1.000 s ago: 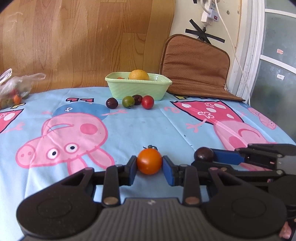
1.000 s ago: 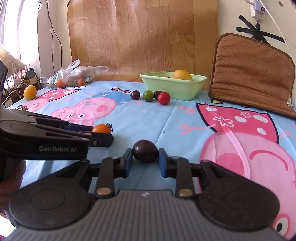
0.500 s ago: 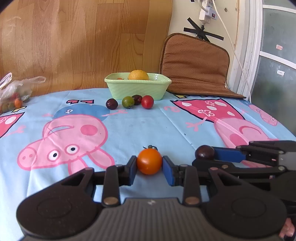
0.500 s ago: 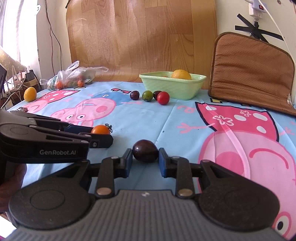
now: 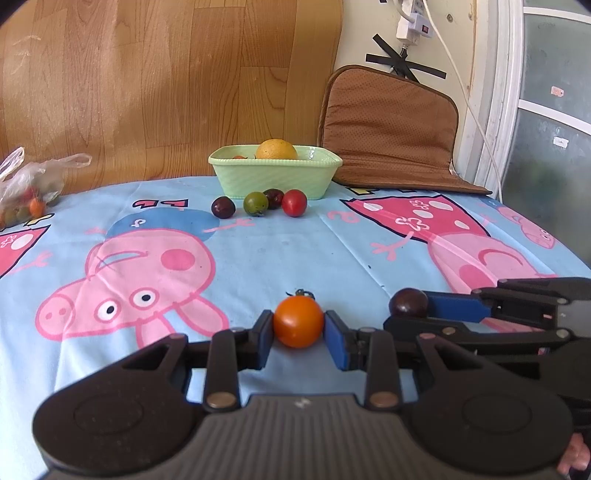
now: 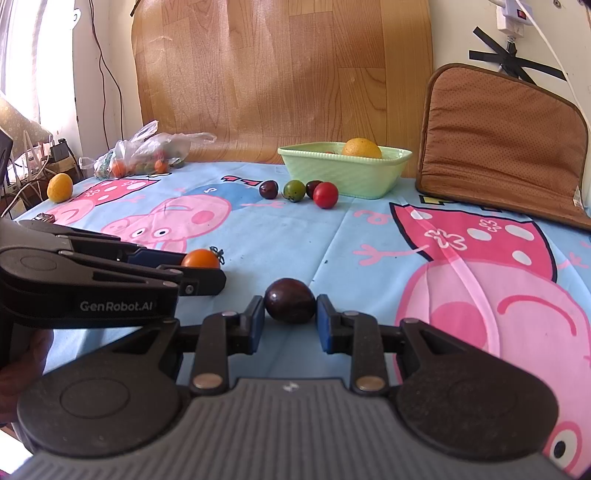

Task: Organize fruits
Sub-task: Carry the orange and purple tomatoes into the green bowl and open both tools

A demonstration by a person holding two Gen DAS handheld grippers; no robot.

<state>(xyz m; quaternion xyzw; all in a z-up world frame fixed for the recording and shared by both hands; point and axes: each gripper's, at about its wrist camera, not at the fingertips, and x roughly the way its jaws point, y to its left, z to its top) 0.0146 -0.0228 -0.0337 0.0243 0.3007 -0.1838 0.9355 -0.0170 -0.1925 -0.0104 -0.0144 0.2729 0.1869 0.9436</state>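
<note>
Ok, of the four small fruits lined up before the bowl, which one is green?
The green fruit, second from the left; a dark one sits on each side and the red one ends the row.

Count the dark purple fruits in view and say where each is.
3: one gripped by the right gripper, the held dark fruit; two by the green bowl, the left one and a partly hidden one. The plastic bag may hide more.

A brown cushion [image 5: 391,125] leans against the wall behind the cartoon-pig tablecloth [image 5: 280,254]; a white power strip [image 5: 413,22] hangs above crossed black tape [image 5: 404,66].
</note>
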